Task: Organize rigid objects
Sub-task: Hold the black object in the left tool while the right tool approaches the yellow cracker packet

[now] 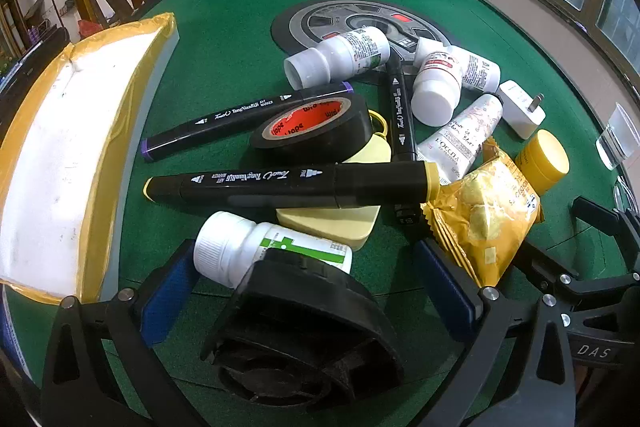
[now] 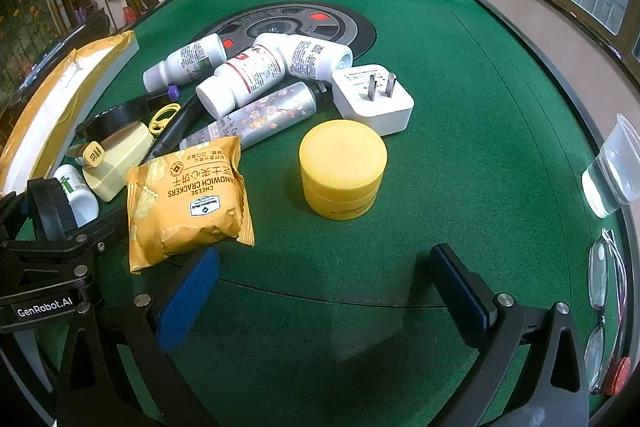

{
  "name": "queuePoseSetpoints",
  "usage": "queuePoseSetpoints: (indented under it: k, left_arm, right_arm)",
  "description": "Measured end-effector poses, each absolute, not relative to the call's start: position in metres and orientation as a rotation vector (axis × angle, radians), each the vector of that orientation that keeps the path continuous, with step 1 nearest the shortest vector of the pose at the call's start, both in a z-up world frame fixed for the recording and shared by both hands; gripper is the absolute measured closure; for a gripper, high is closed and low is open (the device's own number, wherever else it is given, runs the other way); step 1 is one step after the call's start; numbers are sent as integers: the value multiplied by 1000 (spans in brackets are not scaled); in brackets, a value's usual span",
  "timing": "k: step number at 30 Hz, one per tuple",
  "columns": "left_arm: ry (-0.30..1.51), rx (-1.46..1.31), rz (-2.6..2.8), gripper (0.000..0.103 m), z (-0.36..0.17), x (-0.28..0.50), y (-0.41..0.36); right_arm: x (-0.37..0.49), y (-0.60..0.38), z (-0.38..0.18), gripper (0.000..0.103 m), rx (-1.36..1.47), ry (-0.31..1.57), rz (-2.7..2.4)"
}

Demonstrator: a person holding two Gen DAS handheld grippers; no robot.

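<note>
Left gripper (image 1: 308, 291): jaws spread wide, blue pads (image 1: 168, 299) clear of everything. A black round fan-like object (image 1: 304, 335) sits between them at the bottom centre of the left wrist frame; contact cannot be confirmed. Just beyond it lies a white pill bottle (image 1: 240, 247) with a green label, on its side.

Right gripper (image 2: 324, 287): jaws likewise released, holding nothing, only bare green table (image 2: 460, 107) between the pads. The yellow jar (image 2: 343, 169) stands upright directly ahead, in the centre of that frame, apart from the fingers.

Beyond the fingers, the clutter is piled mid-frame in the left view: a yellow-capped marker (image 1: 288, 183) lying across a pale yellow block (image 1: 332, 223), a roll of black tape (image 1: 316, 127), a purple-capped marker (image 1: 244, 121), further white bottles (image 1: 340, 57), a printed tube (image 1: 464, 135), a white plug adapter (image 2: 374, 97) and a cracker packet (image 2: 186, 197). The open white-lined box (image 1: 52, 167) occupies the left edge of the left frame and appears to be the destination.

Judgement: the sorting looks barely begun; nothing visible lies in the box. This is an approach step. The next move calls for one gripper to advance and close on its nearest item, the right likely on the jar, whose breadth demands the full jaw opening.
</note>
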State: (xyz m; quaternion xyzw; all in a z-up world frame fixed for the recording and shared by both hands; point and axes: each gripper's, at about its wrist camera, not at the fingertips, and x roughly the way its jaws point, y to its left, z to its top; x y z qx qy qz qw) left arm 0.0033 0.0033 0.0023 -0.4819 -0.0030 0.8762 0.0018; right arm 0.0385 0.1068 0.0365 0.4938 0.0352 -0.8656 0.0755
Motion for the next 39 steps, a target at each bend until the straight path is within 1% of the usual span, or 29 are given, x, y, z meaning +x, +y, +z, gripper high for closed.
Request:
queuePoseSetpoints:
  k: [18,20,23,26,30,32,35,39]
  left_arm:
    - [-5,-1515,2750,0,3,-3,9]
    - [33,-1487,2702,0,4,2,1]
    - [138,-1465,2617,0,13,15,-5]
    - [179,-1296,2676,0,39,43,-14]
    - [83,-1239,2698,0,53,58,-30]
    - [82,-1290,2692,0,46,57,-32]
    - [46,-1281,2676,1,44,54,-35]
    - [47,-1306,2603,1,39,52,-20]
  right_arm:
    - [39,107,36,1,1460,110,-2607]
    - [37,106,37,1,1458,114,-2603]
    - [38,107,37,1,1455,119,-2598]
    - [45,108,36,1,1451,119,-2597]
    - [44,109,36,1,1452,118,-2594]
    - [44,109,36,1,1452,118,-2595]
    - [44,108,36,1,1453,119,-2594]
    - [44,108,36,1,1453,118,-2595]
